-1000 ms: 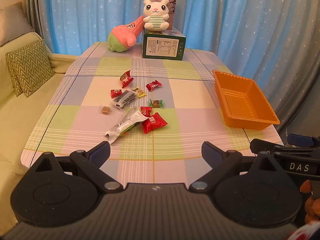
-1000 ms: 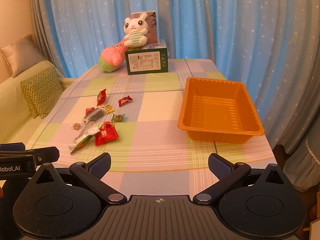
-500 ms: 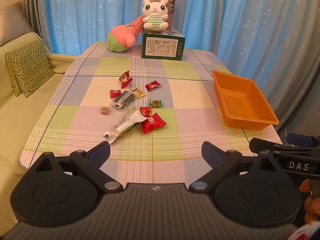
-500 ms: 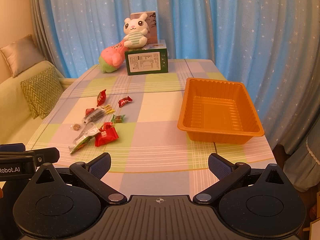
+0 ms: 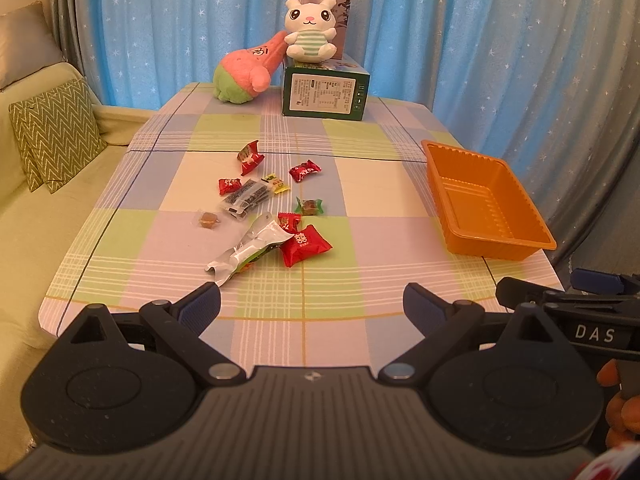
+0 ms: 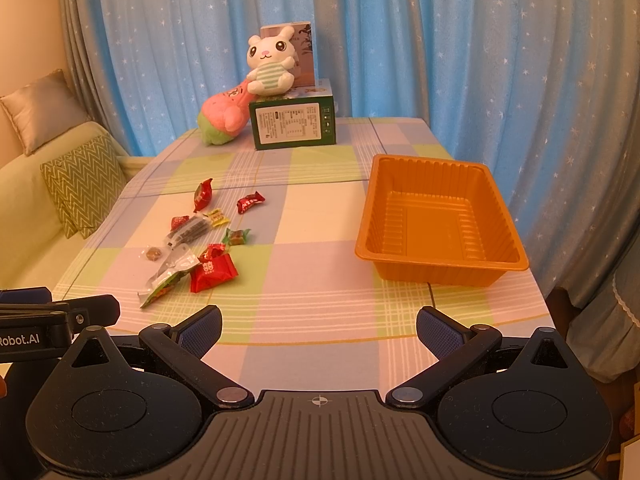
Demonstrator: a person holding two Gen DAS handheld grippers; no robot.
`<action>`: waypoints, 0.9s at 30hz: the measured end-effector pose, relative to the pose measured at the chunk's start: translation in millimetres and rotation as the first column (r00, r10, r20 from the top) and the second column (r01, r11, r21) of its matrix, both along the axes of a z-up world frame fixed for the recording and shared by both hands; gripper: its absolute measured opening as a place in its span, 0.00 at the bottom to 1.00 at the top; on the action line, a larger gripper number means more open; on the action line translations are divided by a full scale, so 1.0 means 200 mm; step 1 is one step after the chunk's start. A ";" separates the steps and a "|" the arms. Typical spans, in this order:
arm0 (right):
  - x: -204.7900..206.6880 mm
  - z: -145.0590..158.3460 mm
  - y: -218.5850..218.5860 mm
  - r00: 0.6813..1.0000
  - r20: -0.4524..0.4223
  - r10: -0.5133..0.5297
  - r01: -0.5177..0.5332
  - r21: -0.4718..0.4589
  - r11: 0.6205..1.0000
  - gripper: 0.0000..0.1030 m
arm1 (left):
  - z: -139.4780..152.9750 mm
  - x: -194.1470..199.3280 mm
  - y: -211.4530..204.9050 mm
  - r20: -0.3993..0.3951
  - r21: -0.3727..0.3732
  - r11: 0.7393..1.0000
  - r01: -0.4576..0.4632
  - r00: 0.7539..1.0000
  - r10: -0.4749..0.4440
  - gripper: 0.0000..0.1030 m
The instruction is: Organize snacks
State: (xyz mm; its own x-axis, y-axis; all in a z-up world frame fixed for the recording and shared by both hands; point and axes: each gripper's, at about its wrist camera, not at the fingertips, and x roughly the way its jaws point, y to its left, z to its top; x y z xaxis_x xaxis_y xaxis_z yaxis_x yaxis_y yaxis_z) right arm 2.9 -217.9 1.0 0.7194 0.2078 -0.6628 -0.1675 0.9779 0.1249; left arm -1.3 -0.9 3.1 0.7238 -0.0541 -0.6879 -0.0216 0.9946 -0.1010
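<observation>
Several wrapped snacks lie scattered on the checked tablecloth: a large red packet (image 5: 305, 245) (image 6: 212, 273), a silver pouch (image 5: 249, 249) (image 6: 170, 273), a dark clear packet (image 5: 245, 198), small red candies (image 5: 305, 171) (image 6: 250, 202) and a green one (image 5: 309, 207). An empty orange tray (image 5: 516, 216) (image 6: 492, 200) stands on the table's right side. My left gripper (image 5: 311, 304) is open and empty above the near table edge, short of the snacks. My right gripper (image 6: 319, 330) is open and empty, in front of the tray.
A green box (image 5: 324, 94) with a white bunny plush (image 5: 311, 34) on top and a pink-green plush (image 5: 244, 76) stand at the table's far end. A sofa with a zigzag cushion (image 5: 56, 132) runs along the left. Blue curtains hang behind.
The left view has shifted very slightly; the table and snacks sit a touch lower and to the left. Both grippers stay open and nothing on the table has moved.
</observation>
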 end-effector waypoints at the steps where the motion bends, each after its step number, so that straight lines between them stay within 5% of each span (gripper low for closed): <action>1: 0.00 0.00 0.00 1.000 0.000 0.000 0.000 0.000 1.000 1.00 | 0.00 0.00 0.00 -0.001 0.000 1.000 0.000 1.000 0.000 0.94; 27: 0.00 -0.03 0.00 1.000 -0.003 -0.002 0.002 0.008 1.000 1.00 | -0.02 0.01 0.01 -0.010 -0.024 1.000 0.009 1.000 -0.009 0.94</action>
